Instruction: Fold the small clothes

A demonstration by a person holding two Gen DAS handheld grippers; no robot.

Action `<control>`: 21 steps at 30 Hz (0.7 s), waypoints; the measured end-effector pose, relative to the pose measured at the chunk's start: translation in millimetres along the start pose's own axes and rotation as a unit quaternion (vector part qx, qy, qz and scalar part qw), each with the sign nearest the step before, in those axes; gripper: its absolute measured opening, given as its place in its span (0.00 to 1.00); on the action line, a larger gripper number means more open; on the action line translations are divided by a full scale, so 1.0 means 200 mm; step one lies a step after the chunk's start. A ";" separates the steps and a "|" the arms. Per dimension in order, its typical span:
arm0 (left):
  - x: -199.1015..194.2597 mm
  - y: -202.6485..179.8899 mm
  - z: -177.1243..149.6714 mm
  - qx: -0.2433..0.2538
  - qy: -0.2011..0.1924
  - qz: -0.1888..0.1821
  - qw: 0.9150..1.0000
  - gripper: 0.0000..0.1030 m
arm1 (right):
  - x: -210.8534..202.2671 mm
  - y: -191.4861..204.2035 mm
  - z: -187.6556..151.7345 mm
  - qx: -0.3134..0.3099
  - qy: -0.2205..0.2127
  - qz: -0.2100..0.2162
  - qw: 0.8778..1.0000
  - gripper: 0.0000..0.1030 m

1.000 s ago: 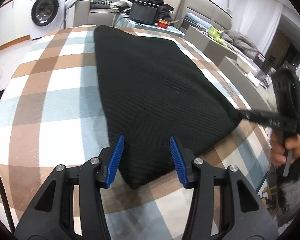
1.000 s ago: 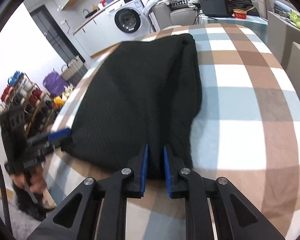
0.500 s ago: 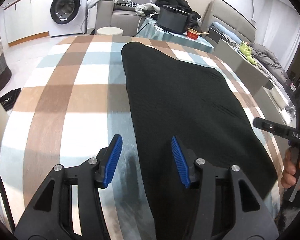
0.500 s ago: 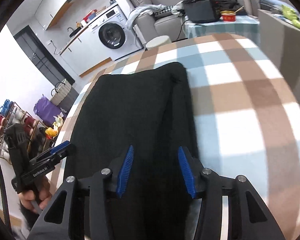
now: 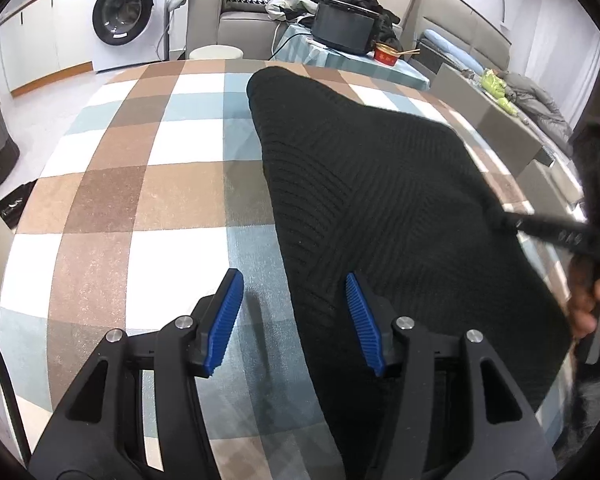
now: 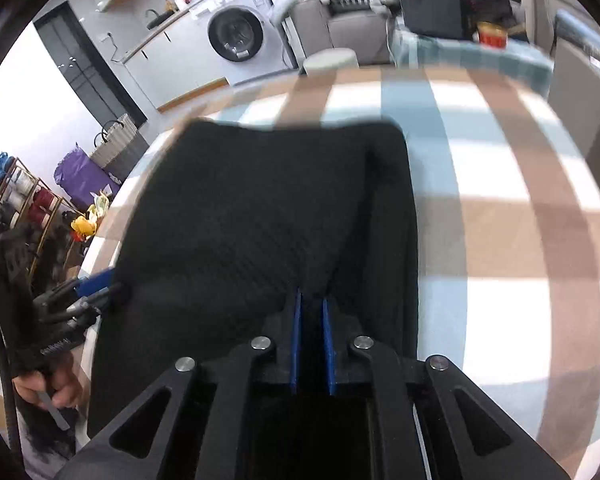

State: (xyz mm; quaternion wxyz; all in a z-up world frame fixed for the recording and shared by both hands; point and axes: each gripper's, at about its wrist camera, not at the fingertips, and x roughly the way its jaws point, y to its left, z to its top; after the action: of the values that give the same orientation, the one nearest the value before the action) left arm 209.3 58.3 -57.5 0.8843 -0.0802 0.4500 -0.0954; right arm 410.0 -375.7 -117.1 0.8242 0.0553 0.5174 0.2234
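A: On the checked worktop [image 5: 112, 200], left wrist view: black knit [image 5: 380, 208] lies flat, running from the near edge toward the far end. Left claw [image 5: 291, 312] has slid sideways along the near hem since a second ago; it was over the knit's corner, now it straddles the left edge. Jaws apart, edging wider, nothing pinched: one pad over bare cloth cover, the other over the knit.

B: Right side?

A: Right claw [image 5: 512, 222] shows at the frame's right, tip buried in the knit's right edge, hand [image 5: 588, 300] on the trigger.

B: Right wrist view?

A: Blurry. Right claw [image 6: 311, 312] opened, shifted, and has just closed again; blue pads nearly together on a ridge of knit [image 6: 260, 220] at the near hem. Left claw [image 6: 96, 284] sits at the knit's other edge.

B: Meaning?

A: Regrip, I'd say. Right has its hold, left not yet. Both claws point steeply down.
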 end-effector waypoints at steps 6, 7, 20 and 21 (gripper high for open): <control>0.03 0.06 0.12 -0.026 -0.023 0.002 0.999 0.50 | -0.05 -0.09 0.09 0.047 -0.041 0.023 0.998 0.33; 0.04 0.07 0.14 -0.029 -0.027 -0.001 0.999 0.50 | -0.03 -0.09 0.11 0.049 -0.043 0.024 0.998 0.33; 0.19 0.08 0.25 -0.011 -0.018 0.030 0.999 0.45 | 0.13 -0.08 0.19 0.022 -0.028 -0.035 0.999 0.10; 0.18 0.08 0.25 -0.011 -0.017 0.032 0.999 0.45 | 0.12 -0.10 0.18 0.029 -0.035 -0.030 0.999 0.14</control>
State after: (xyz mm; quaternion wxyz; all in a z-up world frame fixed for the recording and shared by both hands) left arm 271.9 68.5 -60.8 0.8935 -0.0776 0.4381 -0.0608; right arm 456.9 -377.8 -126.4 0.8460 0.0710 0.4962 0.1817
